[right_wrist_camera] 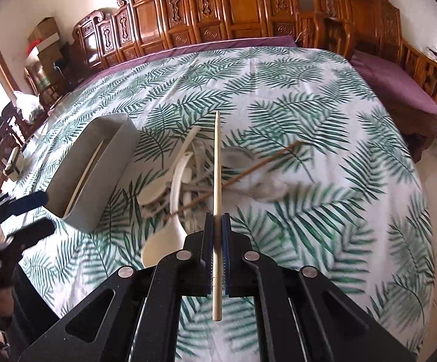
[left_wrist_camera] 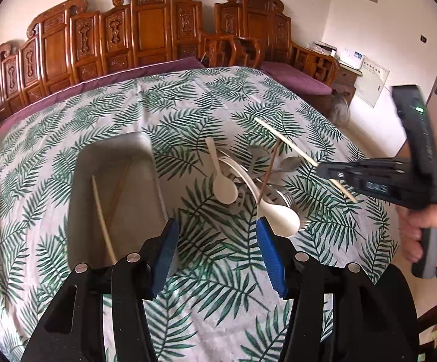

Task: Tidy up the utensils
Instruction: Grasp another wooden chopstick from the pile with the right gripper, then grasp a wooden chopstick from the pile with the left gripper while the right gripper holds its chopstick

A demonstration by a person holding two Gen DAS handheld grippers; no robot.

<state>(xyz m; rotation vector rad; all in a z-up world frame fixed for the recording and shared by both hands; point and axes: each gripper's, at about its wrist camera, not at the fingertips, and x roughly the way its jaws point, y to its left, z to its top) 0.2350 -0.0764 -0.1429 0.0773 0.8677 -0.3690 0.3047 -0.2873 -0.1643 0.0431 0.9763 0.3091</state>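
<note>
My right gripper (right_wrist_camera: 217, 220) is shut on a pale wooden chopstick (right_wrist_camera: 217, 163), held above the utensil pile; it shows from the left wrist view (left_wrist_camera: 328, 173) with the chopstick (left_wrist_camera: 284, 138) sticking out both sides. The pile (left_wrist_camera: 257, 181) holds white plastic spoons (left_wrist_camera: 224, 188), metal spoons and a brown chopstick (left_wrist_camera: 269, 172). A grey rectangular bin (left_wrist_camera: 118, 199) stands left of the pile with a pale chopstick (left_wrist_camera: 103, 220) and a darker one inside. My left gripper (left_wrist_camera: 215, 226) is open and empty, low over the cloth between bin and pile.
The table wears a white cloth with green fern leaves (left_wrist_camera: 206, 96). Carved wooden benches with purple cushions (left_wrist_camera: 296, 77) stand behind it. The table edge drops off at the right (right_wrist_camera: 423, 181). The bin also shows in the right wrist view (right_wrist_camera: 97, 175).
</note>
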